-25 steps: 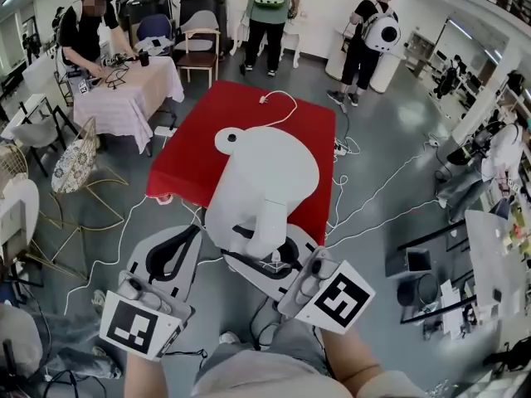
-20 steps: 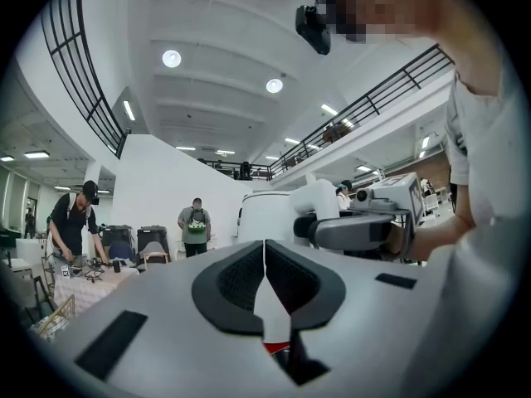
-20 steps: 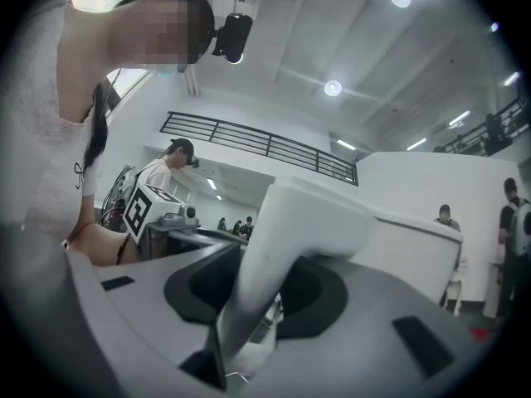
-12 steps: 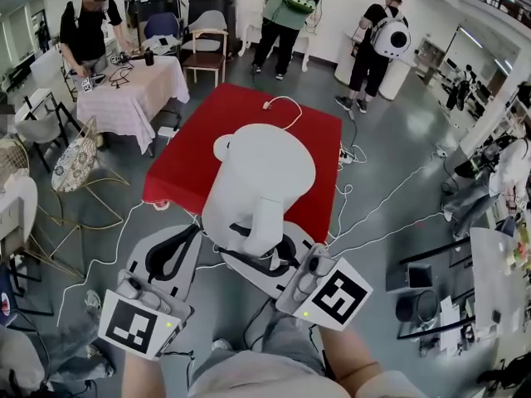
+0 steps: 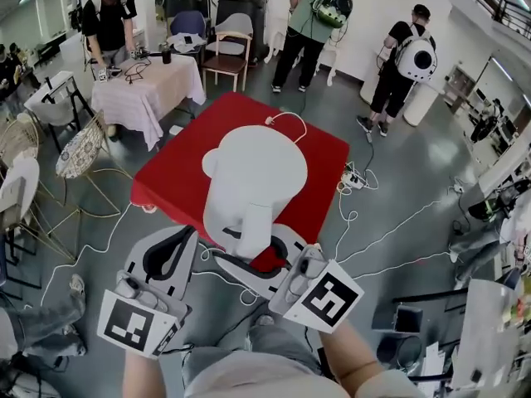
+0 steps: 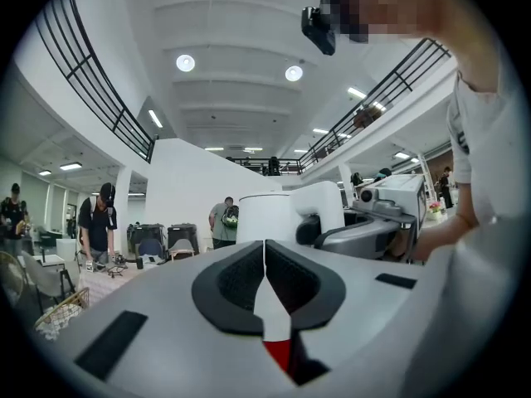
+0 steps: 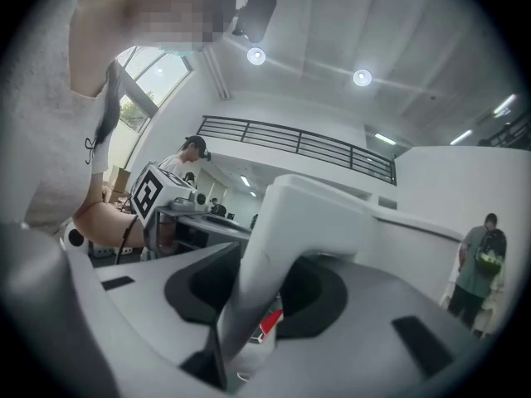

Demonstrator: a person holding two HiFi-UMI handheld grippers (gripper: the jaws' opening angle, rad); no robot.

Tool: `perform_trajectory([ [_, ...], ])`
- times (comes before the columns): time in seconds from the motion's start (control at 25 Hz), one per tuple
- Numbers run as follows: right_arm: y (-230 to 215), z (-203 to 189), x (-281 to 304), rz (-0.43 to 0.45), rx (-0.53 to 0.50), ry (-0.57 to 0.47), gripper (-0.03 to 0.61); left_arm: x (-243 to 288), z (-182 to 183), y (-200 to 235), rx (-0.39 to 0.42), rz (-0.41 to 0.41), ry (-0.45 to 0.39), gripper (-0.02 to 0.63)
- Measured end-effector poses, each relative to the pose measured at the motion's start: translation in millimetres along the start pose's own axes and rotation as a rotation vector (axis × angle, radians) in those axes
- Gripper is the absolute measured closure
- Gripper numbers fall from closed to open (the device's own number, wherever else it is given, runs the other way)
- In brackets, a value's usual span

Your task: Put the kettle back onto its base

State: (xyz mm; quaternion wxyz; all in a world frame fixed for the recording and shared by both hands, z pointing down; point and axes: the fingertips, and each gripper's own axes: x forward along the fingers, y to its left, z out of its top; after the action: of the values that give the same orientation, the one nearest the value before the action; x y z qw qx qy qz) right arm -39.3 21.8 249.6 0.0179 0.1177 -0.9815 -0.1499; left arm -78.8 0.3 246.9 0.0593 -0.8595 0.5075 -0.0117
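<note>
Kettle (image 5: 253, 172) is held in the air, apparently over the near edge of the red tabletop (image 5: 178, 177). The right claw (image 7: 257, 298) is clamped wide on its handle (image 7: 290, 230), and the left claw (image 6: 264, 276) is closed and empty beside it. Judge the kettle rigid, smooth and heavy if filled, so grip the handle only and keep it upright. No base is visible.

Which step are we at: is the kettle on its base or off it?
Off: the right tool holds the kettle by its handle in the air; no base shows.
</note>
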Motion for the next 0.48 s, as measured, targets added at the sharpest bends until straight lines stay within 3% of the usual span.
perform_trajectory([
  [0.28,-36,-16,-45,0.110,-0.013,-0.013,0.448,39,0,-33,0.009,0.126,0.013,0.600],
  [0.48,-49,-28,-57,0.132,-0.011,-0.027,0.448,55,-3,-45,0.025,0.151,0.037,0.600],
])
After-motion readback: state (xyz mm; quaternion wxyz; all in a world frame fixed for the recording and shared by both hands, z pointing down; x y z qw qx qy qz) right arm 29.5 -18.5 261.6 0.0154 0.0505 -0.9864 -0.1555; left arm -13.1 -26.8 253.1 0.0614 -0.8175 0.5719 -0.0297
